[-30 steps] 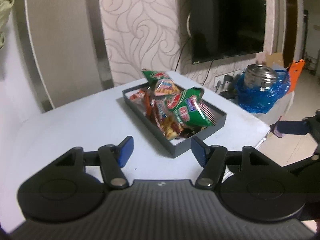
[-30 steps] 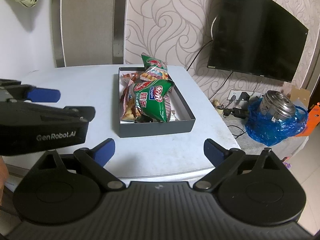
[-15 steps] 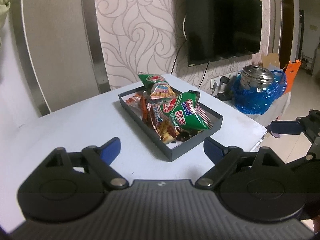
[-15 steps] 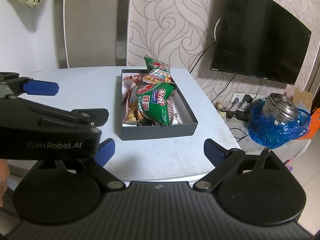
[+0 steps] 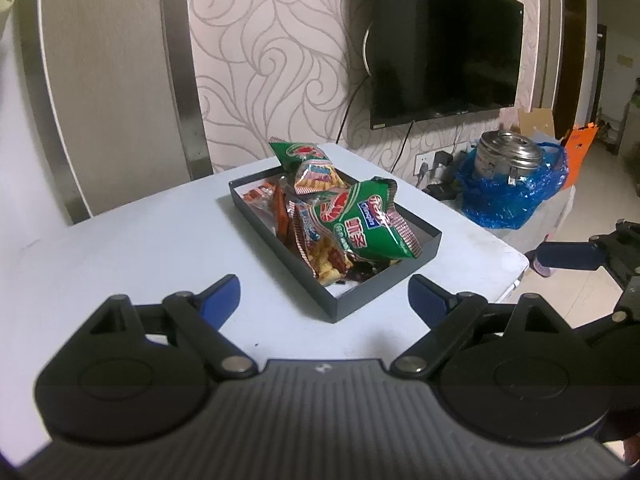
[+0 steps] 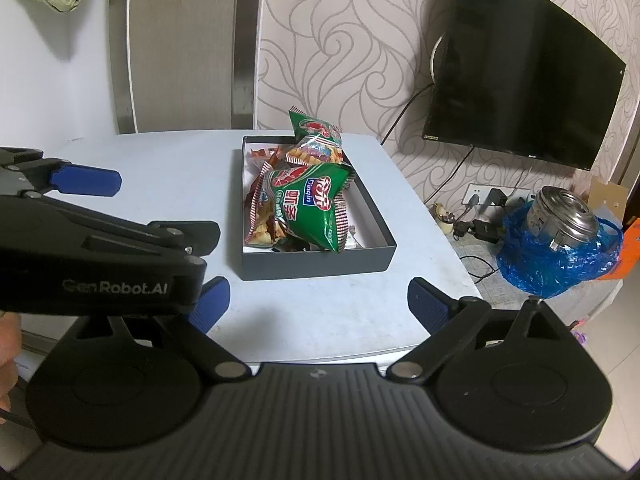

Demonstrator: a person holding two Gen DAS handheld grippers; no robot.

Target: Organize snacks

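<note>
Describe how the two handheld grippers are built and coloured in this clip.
Both look alike: the left gripper and right gripper have matte black ribbed bodies, round pivot housings, silver rivets on black linkage bars, and blue ribbed fingers. The left one, seen side-on from the right wrist, carries grey "GenRobot.AI" lettering.

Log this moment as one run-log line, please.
left gripper: open, empty | right gripper: open, empty | snack packets: piled in dark tray on white table | contact: none
</note>
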